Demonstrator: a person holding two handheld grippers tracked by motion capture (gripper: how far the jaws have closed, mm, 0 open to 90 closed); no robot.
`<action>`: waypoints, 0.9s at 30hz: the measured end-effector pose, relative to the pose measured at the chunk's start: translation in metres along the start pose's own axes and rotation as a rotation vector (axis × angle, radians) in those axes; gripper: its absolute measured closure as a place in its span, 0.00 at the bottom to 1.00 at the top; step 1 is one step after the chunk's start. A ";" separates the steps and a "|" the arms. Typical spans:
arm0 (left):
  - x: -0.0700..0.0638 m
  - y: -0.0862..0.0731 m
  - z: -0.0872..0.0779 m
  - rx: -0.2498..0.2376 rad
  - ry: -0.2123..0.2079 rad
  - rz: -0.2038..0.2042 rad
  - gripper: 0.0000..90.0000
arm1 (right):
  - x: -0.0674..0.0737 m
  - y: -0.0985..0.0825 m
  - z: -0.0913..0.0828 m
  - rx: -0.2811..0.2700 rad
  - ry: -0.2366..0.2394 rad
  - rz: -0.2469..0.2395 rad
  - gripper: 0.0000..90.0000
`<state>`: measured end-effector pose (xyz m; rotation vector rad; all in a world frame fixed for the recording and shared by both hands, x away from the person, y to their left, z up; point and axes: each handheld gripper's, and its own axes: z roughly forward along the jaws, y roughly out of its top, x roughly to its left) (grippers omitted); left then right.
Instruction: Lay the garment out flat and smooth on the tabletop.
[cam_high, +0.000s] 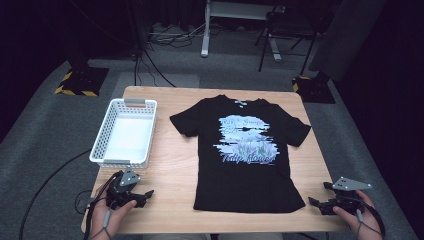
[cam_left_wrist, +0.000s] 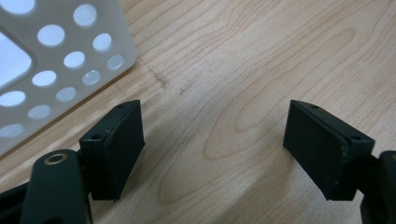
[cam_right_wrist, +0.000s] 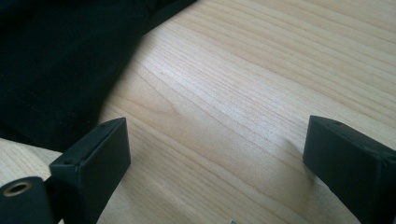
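A black T-shirt (cam_high: 240, 150) with a pale blue print lies spread flat, front up, on the wooden table (cam_high: 170, 175). My left gripper (cam_high: 142, 196) rests low over the table's near left part, left of the shirt's hem and below the basket. Its jaws stand open over bare wood (cam_left_wrist: 212, 140). My right gripper (cam_high: 316, 202) is at the near right corner, just right of the shirt's bottom corner. Its jaws are open over bare wood (cam_right_wrist: 215, 154), with the shirt's dark cloth (cam_right_wrist: 60, 60) at their upper left.
A white perforated basket (cam_high: 102, 145) stands on the table's left side; its corner (cam_left_wrist: 56, 60) lies close ahead of my left jaws. Beyond the table are grey carpet, cables, stands and a desk frame (cam_high: 235, 20).
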<state>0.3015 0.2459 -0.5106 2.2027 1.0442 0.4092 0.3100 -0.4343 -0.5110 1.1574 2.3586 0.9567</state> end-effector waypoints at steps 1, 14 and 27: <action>0.000 -0.003 0.001 -0.027 0.003 -0.020 0.22 | 0.000 -0.002 0.000 -0.013 -0.002 0.001 0.07; -0.002 -0.012 -0.003 -0.056 0.036 -0.055 0.21 | 0.002 -0.009 -0.001 -0.056 -0.018 0.017 0.06; -0.002 -0.012 -0.003 -0.057 0.035 -0.055 0.20 | 0.003 -0.009 -0.001 -0.057 -0.020 0.020 0.06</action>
